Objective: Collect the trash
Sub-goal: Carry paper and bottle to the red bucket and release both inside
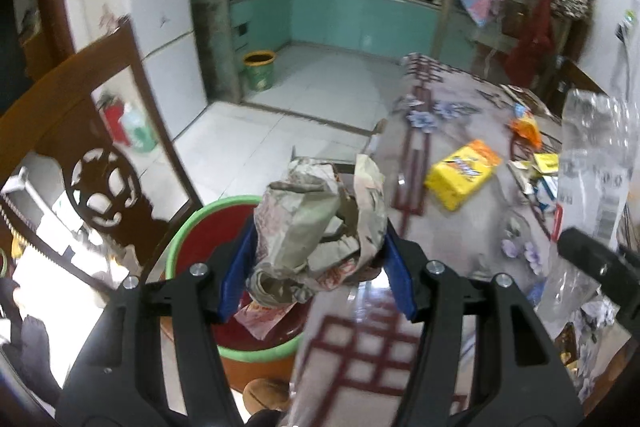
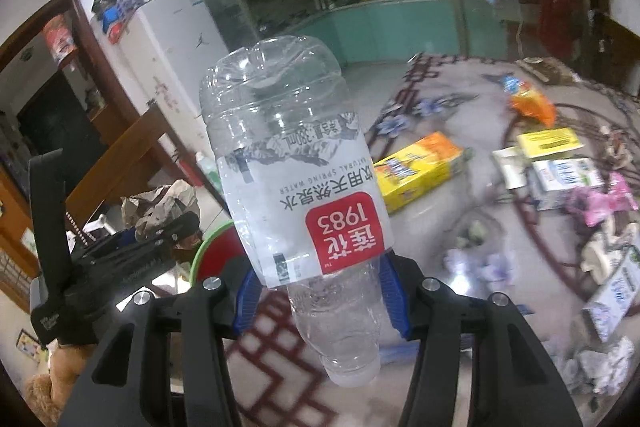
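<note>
Beside the littered counter (image 1: 460, 131), my left gripper (image 1: 316, 259) is clamping paper (image 1: 316, 223) over the bin (image 1: 180, 239), right gripper (image 2: 320, 291) clamping a bottle (image 2: 292, 163); next I'm judging both jaws need opening squarely above it.

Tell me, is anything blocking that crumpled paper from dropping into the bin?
Nothing visible does. The left gripper holds the crumpled paper right over the open bin, beside the table edge. Only a bit of red paper already lies inside.
</note>
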`<state>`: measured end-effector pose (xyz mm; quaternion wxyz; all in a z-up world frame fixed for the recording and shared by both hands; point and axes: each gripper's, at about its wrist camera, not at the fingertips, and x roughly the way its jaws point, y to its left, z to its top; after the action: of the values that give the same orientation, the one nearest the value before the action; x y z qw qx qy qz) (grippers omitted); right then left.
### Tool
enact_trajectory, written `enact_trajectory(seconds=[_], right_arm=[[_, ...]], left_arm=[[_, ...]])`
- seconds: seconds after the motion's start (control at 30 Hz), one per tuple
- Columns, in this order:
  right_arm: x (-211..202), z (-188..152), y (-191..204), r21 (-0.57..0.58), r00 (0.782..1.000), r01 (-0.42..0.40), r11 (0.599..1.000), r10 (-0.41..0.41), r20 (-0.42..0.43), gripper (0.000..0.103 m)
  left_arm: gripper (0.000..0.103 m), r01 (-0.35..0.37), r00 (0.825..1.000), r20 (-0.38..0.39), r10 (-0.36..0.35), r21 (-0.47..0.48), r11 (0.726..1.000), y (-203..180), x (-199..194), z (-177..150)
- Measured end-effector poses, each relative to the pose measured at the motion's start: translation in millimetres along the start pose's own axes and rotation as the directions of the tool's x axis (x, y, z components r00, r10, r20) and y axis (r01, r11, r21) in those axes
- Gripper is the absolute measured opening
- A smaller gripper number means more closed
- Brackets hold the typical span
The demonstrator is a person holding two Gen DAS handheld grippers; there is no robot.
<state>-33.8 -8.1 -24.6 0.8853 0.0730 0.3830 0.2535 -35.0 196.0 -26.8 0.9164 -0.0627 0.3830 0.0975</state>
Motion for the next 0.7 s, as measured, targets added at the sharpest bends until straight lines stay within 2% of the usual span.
enact_trajectory(seconds=[0.17, 0.3, 0.47, 0.6, 0.7], right_arm=[[40, -3, 17, 0.038, 0.991, -0.088, 0.995, 0.092, -0.096, 0.05], [70, -2, 27, 0.092, 0.972, -0.157, 0.983, 0.171, -0.163, 0.05], [110, 3, 46, 0.171, 0.937, -0.231, 0.958, 0.266, -0.226, 0.05], [134, 8, 52, 0.228, 0.918, -0.254, 0.94, 0.309, -0.249, 0.052], [146, 11, 56, 0.239, 0.915, -0.255, 0.937, 0.314, -0.252, 0.052]], left_arm=[[0.057, -0.049, 0.997, -0.061, 0.045, -0.058, 0.997, 35, 14, -6], [0.057, -0.058, 0.994, -0.097, 0.049, -0.091, 0.994, 51, 22, -13], [0.057, -0.078, 0.989, -0.132, 0.062, -0.118, 0.99, 68, 30, -18], [0.057, -0.085, 0.983, -0.175, 0.059, -0.145, 0.986, 83, 40, -21], [0.057, -0.096, 0.982, -0.178, 0.068, -0.159, 0.983, 92, 42, -22]])
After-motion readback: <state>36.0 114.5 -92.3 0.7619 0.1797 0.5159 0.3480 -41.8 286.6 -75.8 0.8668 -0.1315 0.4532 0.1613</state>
